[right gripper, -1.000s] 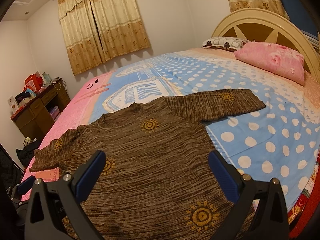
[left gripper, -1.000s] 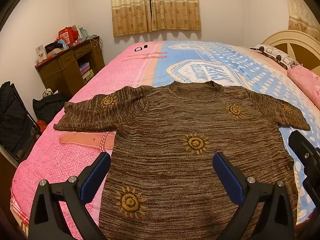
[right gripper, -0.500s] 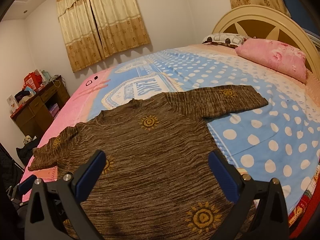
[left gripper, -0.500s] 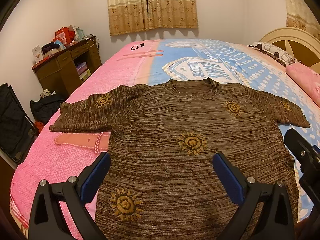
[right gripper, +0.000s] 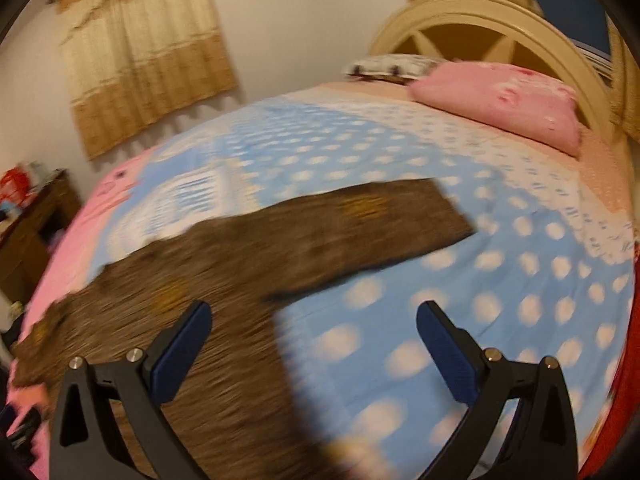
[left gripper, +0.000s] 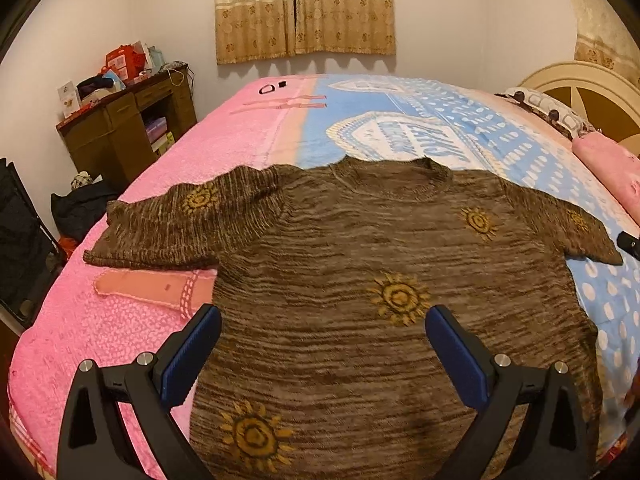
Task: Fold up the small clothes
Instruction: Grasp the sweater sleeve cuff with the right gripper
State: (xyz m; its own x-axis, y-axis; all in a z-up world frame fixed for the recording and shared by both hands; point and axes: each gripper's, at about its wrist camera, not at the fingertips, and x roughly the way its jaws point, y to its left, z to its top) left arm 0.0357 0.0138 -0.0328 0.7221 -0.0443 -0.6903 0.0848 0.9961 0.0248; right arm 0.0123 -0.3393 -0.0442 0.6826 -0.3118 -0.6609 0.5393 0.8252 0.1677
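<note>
A brown knitted short-sleeved sweater [left gripper: 360,264] with yellow sun motifs lies flat on the bed, neck away from me and both sleeves spread out. My left gripper [left gripper: 322,320] hovers open over its lower left part with nothing between the blue pads. The right wrist view is motion-blurred: the sweater [right gripper: 224,288] fills the left side, and its right sleeve [right gripper: 380,220] reaches across the blue dotted cover. My right gripper [right gripper: 314,320] stands open above the sweater's right edge, holding nothing. A dark bit of the right gripper [left gripper: 630,242] shows beside the right sleeve.
The bed cover [left gripper: 172,320] is pink on the left and blue with white dots [right gripper: 480,280] on the right. A pink pillow [right gripper: 504,100] and a cream headboard [right gripper: 480,28] lie at the right. A cluttered wooden desk [left gripper: 124,128] and dark bags [left gripper: 76,208] stand left of the bed.
The right gripper has swung quickly to the right, over the sweater's right edge and sleeve. The left gripper has drifted slightly. Both remain open and the sweater lies as before.
</note>
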